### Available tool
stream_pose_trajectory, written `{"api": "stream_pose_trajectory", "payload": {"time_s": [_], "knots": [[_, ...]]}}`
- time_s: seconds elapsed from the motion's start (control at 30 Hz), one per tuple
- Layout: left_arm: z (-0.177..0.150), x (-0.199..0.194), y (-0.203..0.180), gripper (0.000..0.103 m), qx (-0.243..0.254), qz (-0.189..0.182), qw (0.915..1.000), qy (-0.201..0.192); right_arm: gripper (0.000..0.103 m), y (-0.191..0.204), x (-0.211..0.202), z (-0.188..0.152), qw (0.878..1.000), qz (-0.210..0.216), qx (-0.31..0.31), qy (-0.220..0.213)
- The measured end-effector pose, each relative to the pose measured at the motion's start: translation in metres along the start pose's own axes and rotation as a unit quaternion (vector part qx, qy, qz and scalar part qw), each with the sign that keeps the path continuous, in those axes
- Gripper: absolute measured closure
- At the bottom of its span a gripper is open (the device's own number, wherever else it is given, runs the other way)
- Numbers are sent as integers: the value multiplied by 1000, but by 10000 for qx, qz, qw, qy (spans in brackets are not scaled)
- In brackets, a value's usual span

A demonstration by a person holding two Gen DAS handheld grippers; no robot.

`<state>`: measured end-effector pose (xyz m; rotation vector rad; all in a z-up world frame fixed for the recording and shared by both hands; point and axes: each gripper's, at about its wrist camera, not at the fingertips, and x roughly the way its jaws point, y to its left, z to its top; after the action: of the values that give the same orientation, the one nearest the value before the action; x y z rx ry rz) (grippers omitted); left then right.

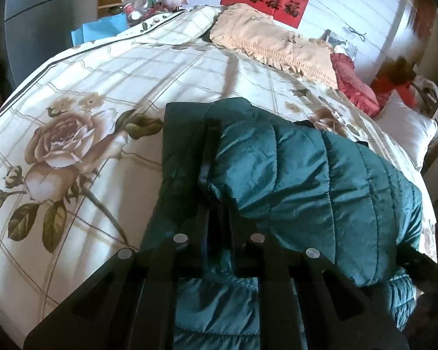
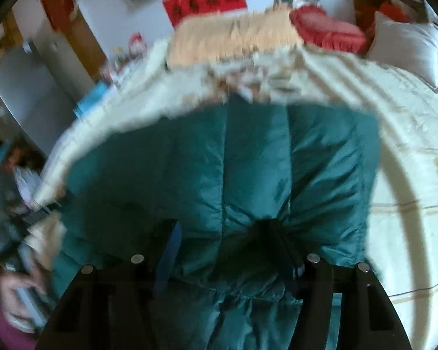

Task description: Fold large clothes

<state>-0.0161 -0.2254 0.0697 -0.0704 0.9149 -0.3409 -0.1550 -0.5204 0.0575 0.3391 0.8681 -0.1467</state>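
We see the teal jacket [image 1: 306,180] lying on the bed [image 1: 73,151], its long axis running from us toward the pillows [image 1: 277,43]. Our left hand-held gripper [image 1: 216,157] tilts down, clamped on a jacket fold. Our right hand-held gripper [image 2: 222,233] tilts down too, fingers apart, pressing into the jacket.

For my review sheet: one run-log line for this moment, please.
stage: folding | item: teal quilted jacket on floral bedspread | left hand-held gripper: shut on jacket | right hand-held gripper: around jacket fold
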Motion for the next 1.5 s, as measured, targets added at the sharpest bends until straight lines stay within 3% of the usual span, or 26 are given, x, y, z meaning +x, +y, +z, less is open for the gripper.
{"api": "stream_pose_trajectory", "payload": {"time_s": [0.07,0.17,0.23,0.27,0.3,0.37,0.4,0.6,0.77,0.87,0.97,1.17,1.3,1.4,1.5], "knots": [[3,-6,3,93,-52,-75,9999,42,43,5,-1,1,9998,-125,-121,-35],[8,-24,12,92,-362,-351,9987,101,43,-2,-22,4,9995,272,-43,-132],[10,-38,17,91,-535,-448,9976,-15,43,-8,-41,5,9988,291,36,-379],[12,-44,16,82,-531,-447,9976,-87,43,-14,-54,7,9983,184,37,-552],[14,-50,13,64,-469,-446,9978,-165,43,-16,-59,10,9980,88,41,-618],[15,-57,4,40,-361,-428,9978,-353,43,-24,-68,16,9973,-146,80,-714],[15,-59,-2,38,-318,-410,9975,-486,43,-27,-67,20,9975,-222,111,-666],[19,-33,-33,38,101,-259,9989,-375,43,-21,-39,34,9963,-655,-15,-553],[21,23,-43,37,524,365,9979,-52,43,-15,6,48,9940,-985,-89,-473],[21,46,-36,21,606,383,9974,53,43,-14,27,47,9922,-1162,-208,-389],[19,53,-34,19,683,368,9970,56,42,-20,40,47,9920,-1179,-199,-406],[13,53,-34,19,808,420,9958,-29,42,-25,19,46,9940,-1051,-20,-293],[11,53,-36,19,761,431,9961,-97,42,-18,-24,38,9964,-497,333,-606],[9,52,-37,19,762,466,9959,-142,37,14,-38,33,9967,-334,-116,-730],[9,52,-37,19,753,458,9960,-150,37,47,-25,26,9961,-293,-538,-630]]}}
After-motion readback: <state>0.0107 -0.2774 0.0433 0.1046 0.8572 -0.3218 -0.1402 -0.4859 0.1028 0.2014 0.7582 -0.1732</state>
